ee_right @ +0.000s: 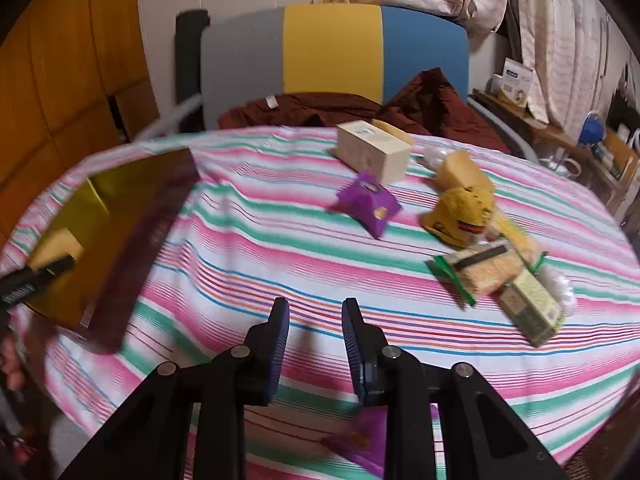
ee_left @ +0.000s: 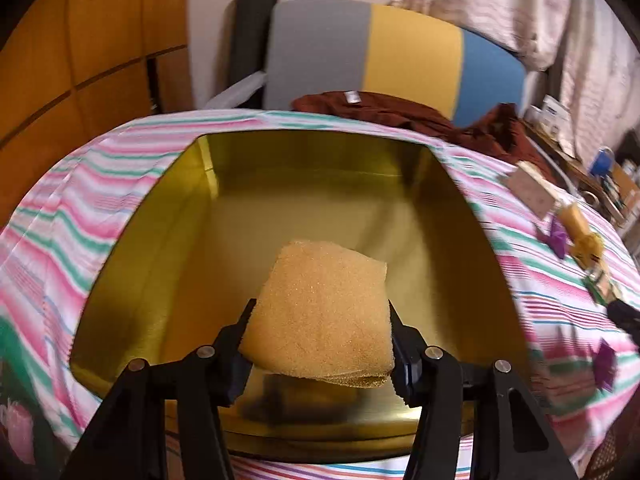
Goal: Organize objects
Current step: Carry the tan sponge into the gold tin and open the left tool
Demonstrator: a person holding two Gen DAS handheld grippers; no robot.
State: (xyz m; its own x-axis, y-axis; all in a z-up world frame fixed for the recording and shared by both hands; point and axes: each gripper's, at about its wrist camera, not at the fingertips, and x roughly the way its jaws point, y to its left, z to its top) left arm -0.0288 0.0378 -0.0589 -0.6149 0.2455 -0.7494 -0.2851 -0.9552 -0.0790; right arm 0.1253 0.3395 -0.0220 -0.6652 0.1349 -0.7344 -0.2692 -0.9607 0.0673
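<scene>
My left gripper [ee_left: 321, 306] is shut on a yellow sponge [ee_left: 324, 276] and holds it just above the floor of an open gold tin [ee_left: 160, 240]. The right wrist view shows the same tin [ee_right: 104, 216] at the far left of the table, with the sponge [ee_right: 60, 246] inside it. My right gripper [ee_right: 316, 304] hangs over the striped tablecloth [ee_right: 260, 248], its jaws close together with nothing between them. A purple packet [ee_right: 356, 446] lies on the cloth below its fingers. Another purple packet [ee_right: 366, 202] lies mid-table.
A cream box [ee_right: 372, 152], a yellow bag [ee_right: 460, 208] and green-edged packets [ee_right: 484, 270] crowd the table's right half. A dark red garment [ee_right: 320, 110] lies at the far edge before a grey, yellow and blue chair [ee_right: 332, 48]. Shelves with clutter stand at the right.
</scene>
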